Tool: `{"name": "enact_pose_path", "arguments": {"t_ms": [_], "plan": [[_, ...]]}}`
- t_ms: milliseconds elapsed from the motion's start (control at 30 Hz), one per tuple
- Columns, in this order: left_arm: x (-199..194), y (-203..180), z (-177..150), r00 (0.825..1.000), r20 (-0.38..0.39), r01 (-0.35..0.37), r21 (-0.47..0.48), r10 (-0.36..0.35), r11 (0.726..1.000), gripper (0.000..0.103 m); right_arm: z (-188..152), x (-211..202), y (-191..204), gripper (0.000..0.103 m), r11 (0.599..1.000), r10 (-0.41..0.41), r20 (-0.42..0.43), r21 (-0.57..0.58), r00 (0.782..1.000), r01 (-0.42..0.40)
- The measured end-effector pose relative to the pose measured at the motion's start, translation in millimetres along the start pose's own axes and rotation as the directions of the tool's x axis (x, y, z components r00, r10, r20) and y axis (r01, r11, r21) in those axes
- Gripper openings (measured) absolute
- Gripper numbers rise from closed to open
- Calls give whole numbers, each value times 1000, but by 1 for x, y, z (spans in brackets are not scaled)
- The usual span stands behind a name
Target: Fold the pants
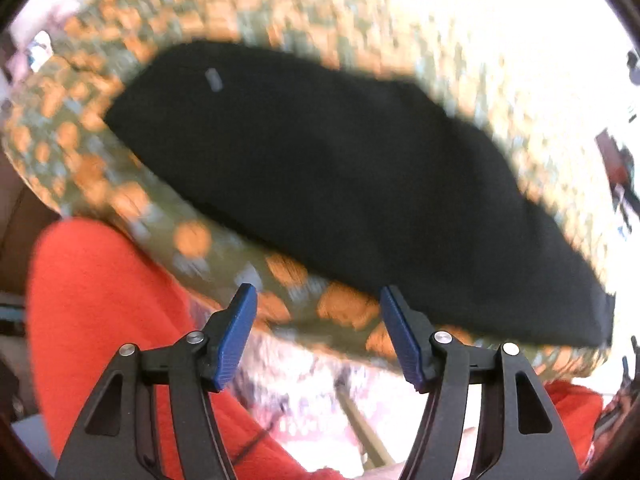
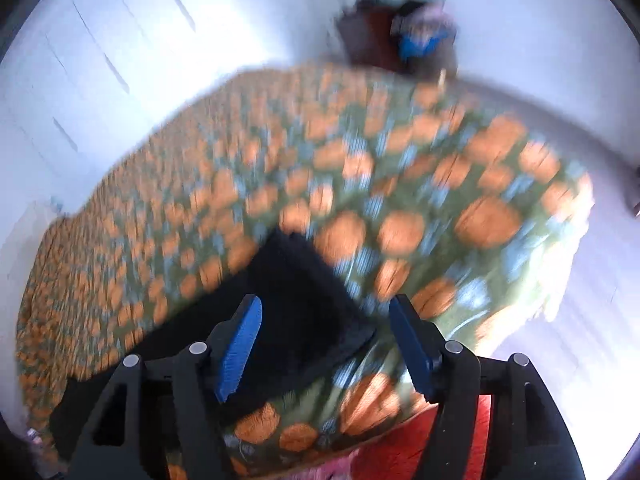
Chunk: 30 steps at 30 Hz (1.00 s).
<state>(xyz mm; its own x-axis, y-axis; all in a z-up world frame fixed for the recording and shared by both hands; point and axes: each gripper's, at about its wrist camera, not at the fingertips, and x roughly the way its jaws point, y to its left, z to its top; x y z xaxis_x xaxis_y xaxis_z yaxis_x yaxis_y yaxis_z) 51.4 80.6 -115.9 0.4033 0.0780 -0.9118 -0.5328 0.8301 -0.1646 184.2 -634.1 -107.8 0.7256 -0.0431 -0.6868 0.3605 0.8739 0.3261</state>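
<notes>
The black pants (image 1: 340, 184) lie as a flat, soft, long folded slab on a bed cover (image 1: 192, 240) printed with orange flowers, just ahead of both tools. The left tool (image 1: 318, 312) tilts steeply down, blue ribbed pads wide apart, gripping nothing. The right tool (image 2: 324, 320) likewise gapes empty above the pants' end (image 2: 304, 300). Blur hides fabric detail.

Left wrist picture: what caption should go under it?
Open left gripper above black pants lying on a flowery bedspread.

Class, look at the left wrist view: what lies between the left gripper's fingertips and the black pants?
Only the flowered bedspread separates the open left gripper from the pants.
</notes>
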Motion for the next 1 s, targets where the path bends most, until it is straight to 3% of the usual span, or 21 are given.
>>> {"name": "enact_pose_path", "arguments": {"t_ms": [67,100,200,267,333,367,400,467,567,600,633,700,767,800,900,967,1000], "plan": [[-12,1,24,995,104,3,33,-6,999,79,1,-14,-1,67,1000,9,72,12,997,-10],[-11,5,40,990,144,1,53,-8,999,80,2,-16,1,67,1000,16,87,2,996,-16],[21,-3,72,977,214,-42,150,9,988,82,7,-7,24,67,994,70,42,-85,997,-66],[48,-3,81,972,226,-104,199,58,974,81,8,0,39,67,983,122,-1,-136,993,-121],[87,11,92,962,187,-233,190,198,954,71,5,14,57,67,963,186,-90,-183,978,-200],[99,20,93,960,155,-258,163,233,952,70,4,22,64,67,952,212,-139,-196,967,-237],[107,31,92,964,143,-241,130,222,962,70,2,32,69,67,940,234,-192,-204,953,-272],[107,31,84,955,198,-251,138,221,958,70,-1,55,69,67,936,231,-301,-191,925,-296],[106,23,82,945,205,-290,176,253,941,72,-4,102,41,64,974,144,-462,-88,875,-207],[106,25,82,948,204,-281,172,245,944,73,-3,114,26,50,983,154,-492,-15,857,-185],[105,27,82,950,204,-270,166,235,948,73,1,118,12,36,983,180,-483,59,857,-173],[104,30,82,955,203,-249,160,215,955,75,16,107,3,36,985,173,-427,76,888,-155],[101,27,79,957,206,-239,163,204,957,80,29,88,12,38,984,165,-380,7,910,-176],[100,22,78,956,210,-242,165,206,956,81,31,82,17,39,978,189,-376,-7,907,-207],[101,13,78,951,214,-262,165,224,951,85,30,81,29,43,956,247,-429,-37,869,-290],[101,11,78,952,209,-259,160,224,952,85,20,92,31,43,960,191,-488,-88,851,-266],[100,12,80,956,200,-248,157,215,956,85,17,100,28,43,968,121,-513,-130,850,-216]]}}
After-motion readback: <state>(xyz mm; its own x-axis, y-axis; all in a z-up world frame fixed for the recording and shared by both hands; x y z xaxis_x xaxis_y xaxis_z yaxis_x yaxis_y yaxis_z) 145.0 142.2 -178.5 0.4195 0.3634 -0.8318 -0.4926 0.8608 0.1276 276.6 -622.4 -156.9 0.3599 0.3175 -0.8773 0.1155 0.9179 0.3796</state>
